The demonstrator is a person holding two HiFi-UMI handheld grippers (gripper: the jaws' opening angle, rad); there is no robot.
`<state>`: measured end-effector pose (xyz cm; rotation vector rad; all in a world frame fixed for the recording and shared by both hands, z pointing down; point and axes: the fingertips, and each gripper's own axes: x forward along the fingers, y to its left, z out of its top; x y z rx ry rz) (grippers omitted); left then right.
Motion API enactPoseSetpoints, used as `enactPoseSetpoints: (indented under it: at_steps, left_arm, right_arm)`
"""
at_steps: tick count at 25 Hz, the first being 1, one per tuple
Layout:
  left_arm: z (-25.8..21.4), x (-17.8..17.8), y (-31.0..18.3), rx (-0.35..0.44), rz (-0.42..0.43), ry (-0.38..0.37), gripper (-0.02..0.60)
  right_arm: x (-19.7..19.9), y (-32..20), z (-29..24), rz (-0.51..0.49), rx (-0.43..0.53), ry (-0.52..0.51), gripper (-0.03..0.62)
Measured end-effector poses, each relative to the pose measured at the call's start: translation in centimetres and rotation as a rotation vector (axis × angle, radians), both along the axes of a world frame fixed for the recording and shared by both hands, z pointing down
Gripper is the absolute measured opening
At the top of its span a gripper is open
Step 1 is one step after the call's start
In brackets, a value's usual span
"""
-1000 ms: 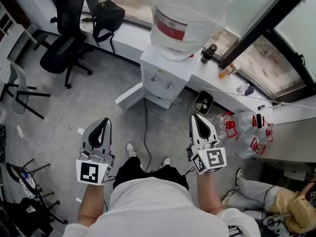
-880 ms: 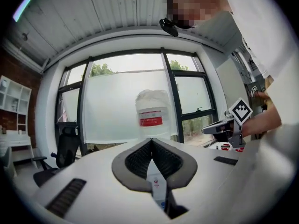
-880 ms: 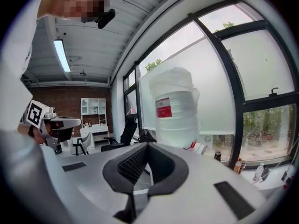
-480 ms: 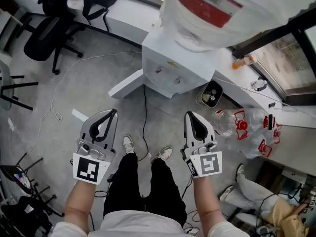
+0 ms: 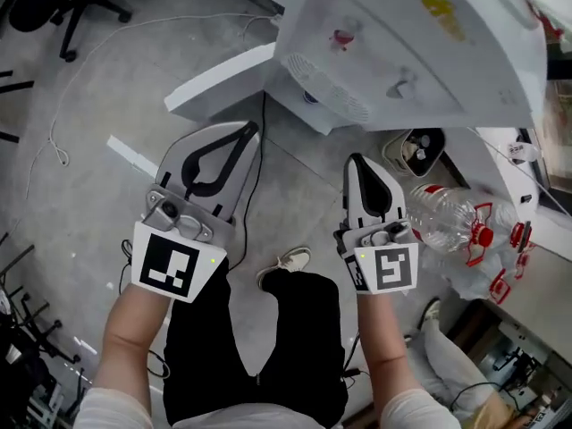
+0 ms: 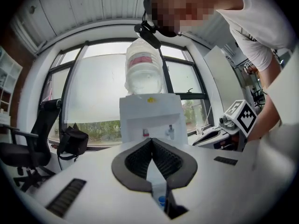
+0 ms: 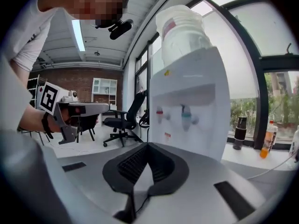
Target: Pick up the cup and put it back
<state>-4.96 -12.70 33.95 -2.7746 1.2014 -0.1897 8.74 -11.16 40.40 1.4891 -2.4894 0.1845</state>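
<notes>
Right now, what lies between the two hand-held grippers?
In the head view, grey floor separates the left hand-held gripper and right hand-held gripper; the person's white shoe sits lower down.

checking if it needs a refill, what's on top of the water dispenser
A large water bottle with a red label stands on the water dispenser. Its neck is hidden inside the top; water level unclear.

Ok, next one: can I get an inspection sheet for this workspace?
Surface: grey concrete floor.
Job's things: nothing seen.
Clutter: clear plastic bottles with red caps; small white bin beside them.
Grippers: left gripper shut, empty; right gripper shut, empty.
Cables: thin white cable and black cable on the floor.
Surroundings: white water dispenser ahead with a clear jug on top; black office chair; black bag on the sill; large windows.
</notes>
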Motion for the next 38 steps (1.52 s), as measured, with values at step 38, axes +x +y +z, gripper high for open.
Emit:
enactPoseSetpoints:
  at_steps: [38]
  left_arm:
    - [38.4,3.3,-6.4,-0.082,0.07,0.014,0.022]
  right_arm:
    - [3.3,-7.7,34.9,0.054,0.114,0.085,0.02]
